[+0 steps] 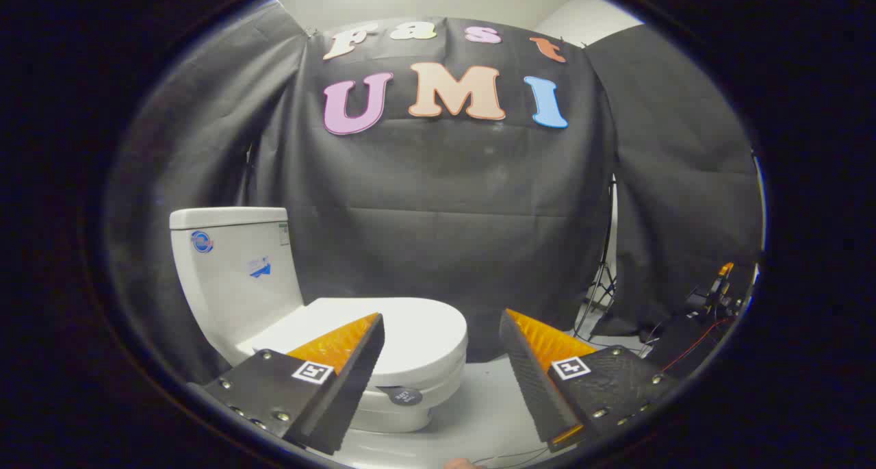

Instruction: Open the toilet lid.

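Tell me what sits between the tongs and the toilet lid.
Nothing: in the gripper view the open tongs hang apart, and the closed toilet lid lies just beyond their fingertips, untouched.

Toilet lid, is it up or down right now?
Down. The toilet lid lies flat over the bowl, below the tank; the open tongs haven't touched it.

I am looking along the gripper [441, 328], whose fingers are standing wide apart with nothing between them; the toilet [308, 318] is sitting on the floor [479, 407] ahead and to the left, its lid [410, 332] lying closed, partly behind the left finger; the tank [233, 270] is rising behind the lid; a tripod [602, 277] is standing beyond the right finger.
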### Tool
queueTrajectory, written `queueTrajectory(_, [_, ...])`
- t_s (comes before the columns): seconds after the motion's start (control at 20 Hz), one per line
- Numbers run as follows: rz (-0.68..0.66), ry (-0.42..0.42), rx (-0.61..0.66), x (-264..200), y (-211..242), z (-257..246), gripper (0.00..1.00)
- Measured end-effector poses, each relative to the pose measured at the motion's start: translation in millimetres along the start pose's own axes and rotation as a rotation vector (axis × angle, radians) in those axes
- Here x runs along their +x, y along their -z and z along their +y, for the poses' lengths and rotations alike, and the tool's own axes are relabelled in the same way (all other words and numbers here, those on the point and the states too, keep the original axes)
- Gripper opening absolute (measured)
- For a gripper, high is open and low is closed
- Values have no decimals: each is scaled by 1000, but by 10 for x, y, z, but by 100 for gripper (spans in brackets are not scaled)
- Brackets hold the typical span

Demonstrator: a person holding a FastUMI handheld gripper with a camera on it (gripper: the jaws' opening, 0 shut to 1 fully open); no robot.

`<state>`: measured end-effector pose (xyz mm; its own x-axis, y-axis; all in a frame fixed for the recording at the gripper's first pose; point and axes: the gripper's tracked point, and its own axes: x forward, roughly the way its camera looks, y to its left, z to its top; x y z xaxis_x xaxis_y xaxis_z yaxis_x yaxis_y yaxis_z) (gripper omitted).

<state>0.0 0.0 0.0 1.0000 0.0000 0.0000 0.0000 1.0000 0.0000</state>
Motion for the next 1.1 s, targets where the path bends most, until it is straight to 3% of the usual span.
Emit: queueTrajectory(1.1, [41,87,79,18,72,-311,100])
